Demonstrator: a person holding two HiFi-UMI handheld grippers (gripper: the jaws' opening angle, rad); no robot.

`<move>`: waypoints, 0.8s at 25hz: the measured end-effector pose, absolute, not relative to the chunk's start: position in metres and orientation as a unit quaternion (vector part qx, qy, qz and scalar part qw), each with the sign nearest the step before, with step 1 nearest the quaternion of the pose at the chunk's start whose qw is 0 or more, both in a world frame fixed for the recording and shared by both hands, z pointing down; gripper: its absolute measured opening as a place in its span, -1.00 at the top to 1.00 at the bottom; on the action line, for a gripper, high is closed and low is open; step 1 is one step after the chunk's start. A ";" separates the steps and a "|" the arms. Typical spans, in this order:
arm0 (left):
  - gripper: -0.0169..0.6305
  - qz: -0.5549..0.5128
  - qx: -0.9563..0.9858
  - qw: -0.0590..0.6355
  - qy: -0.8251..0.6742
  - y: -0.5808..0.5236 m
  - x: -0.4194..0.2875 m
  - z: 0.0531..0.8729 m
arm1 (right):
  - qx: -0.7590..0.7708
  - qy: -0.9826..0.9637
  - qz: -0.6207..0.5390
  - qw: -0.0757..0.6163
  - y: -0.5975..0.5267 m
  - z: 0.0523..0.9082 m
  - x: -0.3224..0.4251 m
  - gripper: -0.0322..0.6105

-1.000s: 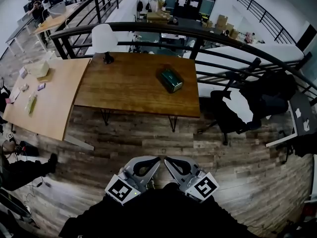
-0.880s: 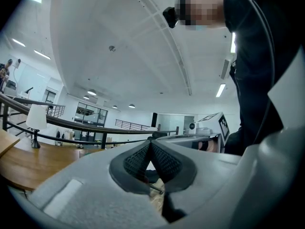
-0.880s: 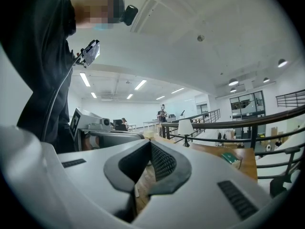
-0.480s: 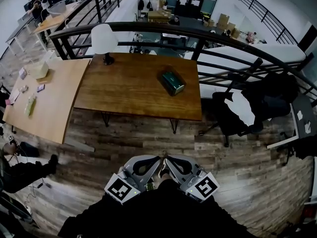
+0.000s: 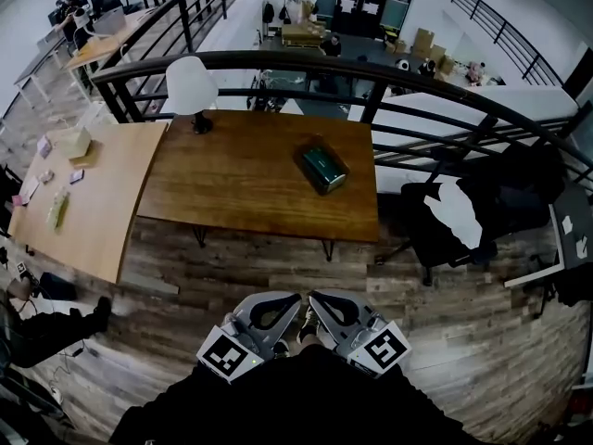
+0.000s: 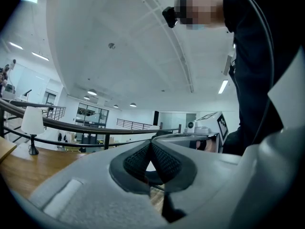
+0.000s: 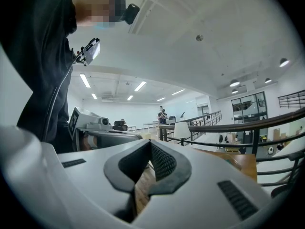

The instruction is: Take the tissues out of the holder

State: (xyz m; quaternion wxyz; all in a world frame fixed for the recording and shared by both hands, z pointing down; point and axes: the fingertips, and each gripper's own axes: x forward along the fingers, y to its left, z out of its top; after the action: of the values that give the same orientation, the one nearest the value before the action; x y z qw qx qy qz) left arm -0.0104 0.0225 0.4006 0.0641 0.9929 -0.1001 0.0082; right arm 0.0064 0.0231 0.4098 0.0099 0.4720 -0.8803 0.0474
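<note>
Beyond the plank floor [image 5: 278, 267], a brown table [image 5: 241, 179] is standing against the railing [image 5: 371, 67]. Nearer, the left gripper [image 5: 290, 300] and right gripper [image 5: 316, 298] are hanging side by side, both clenched empty. Far from them, the green holder [image 5: 322, 167] is lying on the table's right half.

It was an open-plan office on a mezzanine: ahead of the jaws stood a wooden tabletop [image 5: 241, 179] with a lamp [image 5: 191, 85], a railing [image 5: 306, 60] and more desks [image 5: 97, 46] beyond, an office chair [image 5: 419, 221] rightward
</note>
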 end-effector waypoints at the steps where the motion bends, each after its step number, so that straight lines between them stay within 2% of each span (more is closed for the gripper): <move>1: 0.91 0.008 0.993 0.063 -0.100 0.018 -0.006 0.400 | 0.471 -0.881 0.048 0.010 0.020 0.410 0.010 0.89; 20: 0.91 0.018 0.991 0.062 -0.114 -0.041 0.082 0.396 | 0.454 -0.890 0.052 0.003 -0.048 0.406 0.094 0.89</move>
State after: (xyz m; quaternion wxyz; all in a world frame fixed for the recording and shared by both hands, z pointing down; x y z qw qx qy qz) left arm 0.0818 -0.0411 0.3961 0.0624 0.9913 -0.1145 0.0181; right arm 0.0939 -0.0476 0.4062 0.0032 0.4536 -0.8897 0.0519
